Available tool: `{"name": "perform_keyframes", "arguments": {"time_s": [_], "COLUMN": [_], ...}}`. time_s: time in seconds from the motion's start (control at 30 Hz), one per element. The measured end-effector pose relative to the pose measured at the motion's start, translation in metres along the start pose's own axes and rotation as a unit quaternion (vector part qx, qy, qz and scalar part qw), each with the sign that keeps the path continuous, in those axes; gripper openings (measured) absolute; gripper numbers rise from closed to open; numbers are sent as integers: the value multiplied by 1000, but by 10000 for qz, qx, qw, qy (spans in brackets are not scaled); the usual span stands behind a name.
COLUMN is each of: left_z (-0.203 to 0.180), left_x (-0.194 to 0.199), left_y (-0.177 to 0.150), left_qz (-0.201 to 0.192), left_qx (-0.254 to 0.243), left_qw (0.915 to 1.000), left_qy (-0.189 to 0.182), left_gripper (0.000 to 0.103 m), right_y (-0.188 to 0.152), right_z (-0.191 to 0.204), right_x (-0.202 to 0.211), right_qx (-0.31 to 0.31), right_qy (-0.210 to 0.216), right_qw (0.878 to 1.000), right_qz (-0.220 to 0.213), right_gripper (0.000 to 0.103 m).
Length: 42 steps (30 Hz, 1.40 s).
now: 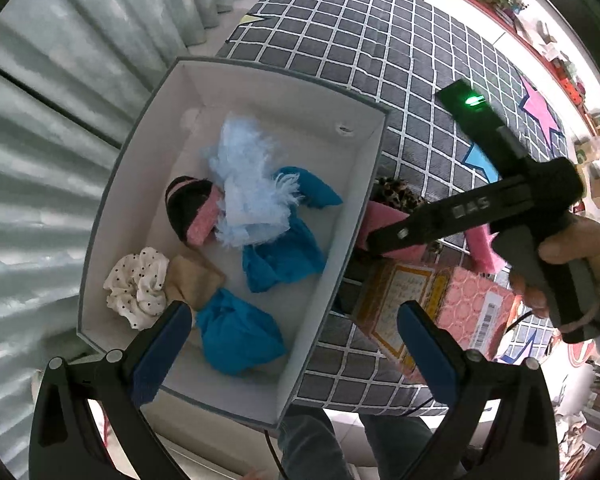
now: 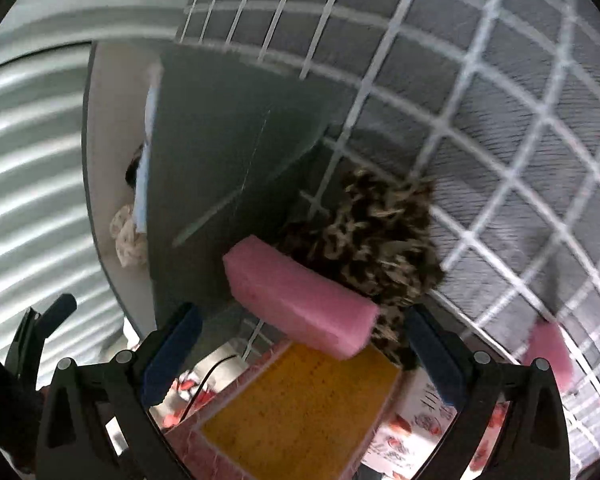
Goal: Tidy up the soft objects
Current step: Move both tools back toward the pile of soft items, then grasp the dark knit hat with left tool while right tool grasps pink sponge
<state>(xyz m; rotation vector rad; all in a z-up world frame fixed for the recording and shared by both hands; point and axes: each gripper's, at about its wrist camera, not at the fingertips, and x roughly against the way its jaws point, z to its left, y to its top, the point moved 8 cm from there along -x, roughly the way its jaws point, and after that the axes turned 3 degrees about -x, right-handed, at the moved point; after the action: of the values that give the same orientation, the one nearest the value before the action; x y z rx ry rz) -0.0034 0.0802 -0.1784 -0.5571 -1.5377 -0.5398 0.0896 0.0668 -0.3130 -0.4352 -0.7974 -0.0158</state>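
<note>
The checked mattress (image 1: 380,60) fills the upper frame, and the white box (image 1: 364,184) at centre-left holds soft cloths. The pink sponge (image 2: 300,308) lies at centre on the leopard scrunchie (image 2: 372,236). Left gripper (image 1: 296,344) and right gripper (image 2: 300,360) — both released, holding nothing.

Pink sponge (image 2: 300,300) btwn open hand-held gripper (image 2: 304,356) fingers, touching leopard scrunchie (image 2: 376,236)

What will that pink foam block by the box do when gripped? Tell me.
The pink foam block probably squashes between the right gripper's open fingers, since it looks spongy. Likely light. It rests partly on the leopard-print cloth, so lifting may drag that.
</note>
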Motion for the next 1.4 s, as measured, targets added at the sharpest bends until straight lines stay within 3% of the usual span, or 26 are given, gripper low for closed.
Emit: {"name": "perform_keyframes", "arguments": {"time_s": [0.13,0.2,0.33,0.43,0.5,0.57,0.67,0.8,0.9,1.0,1.2,1.27,1.33,1.4], "left_z": [-6,-9,-15,-21,-26,-32,-41,-51,-59,-68,-87,-93,-100,-105], "left_x": [1,1,3,3,4,5,6,9,12,13,10,9,9,9], "left_y": [3,6,11,15,19,22,27,36,43,48,51,51,51,51], "left_qz": [11,11,6,-8,-24,-52,-83,-121,-169,-178,-129,-120,-108,-106], "left_qx": [-44,-62,-132,-193,-251,-321,-421,-516,-633,-731,-926,-993,-1059,-1099], "left_qw": [10000,10000,9999,9998,9997,9995,9991,9986,9979,9972,9956,9950,9943,9939], "left_qy": [33,46,62,65,51,46,18,-5,7,-2,28,42,51,74], "left_gripper": [103,103,103,103,103,103,103,103,103,103,103,103,103,103], "right_y": [6,13,10,8,8,7,-3,-22,-47,-71,-99,-104,-112,-122], "right_z": [-14,-33,-54,-78,-103,-118,-133,-128,-120,-118,-127,-131,-141,-158], "right_x": [-7,5,22,44,73,97,129,128,106,81,42,34,30,33], "right_qx": [-67,-273,-557,-557,-767,-1005,-1351,-994,-737,-771,-903,-976,-1064,-1142], "right_qy": [-410,-920,-1007,-1667,-2321,-2526,-2230,-1995,-2154,-1890,-1667,-1544,-1434,-1274], "right_qw": [9991,9943,9901,9778,9567,9434,9372,9516,9555,9643,9706,9718,9727,9735], "right_qz": [3,-461,-805,-1144,-1578,-1899,-2315,-2116,-1875,-1689,-1486,-1493,-1479,-1520], "right_gripper": [102,102,102,102,102,102,102,102,102,102,102,86,46,31]}}
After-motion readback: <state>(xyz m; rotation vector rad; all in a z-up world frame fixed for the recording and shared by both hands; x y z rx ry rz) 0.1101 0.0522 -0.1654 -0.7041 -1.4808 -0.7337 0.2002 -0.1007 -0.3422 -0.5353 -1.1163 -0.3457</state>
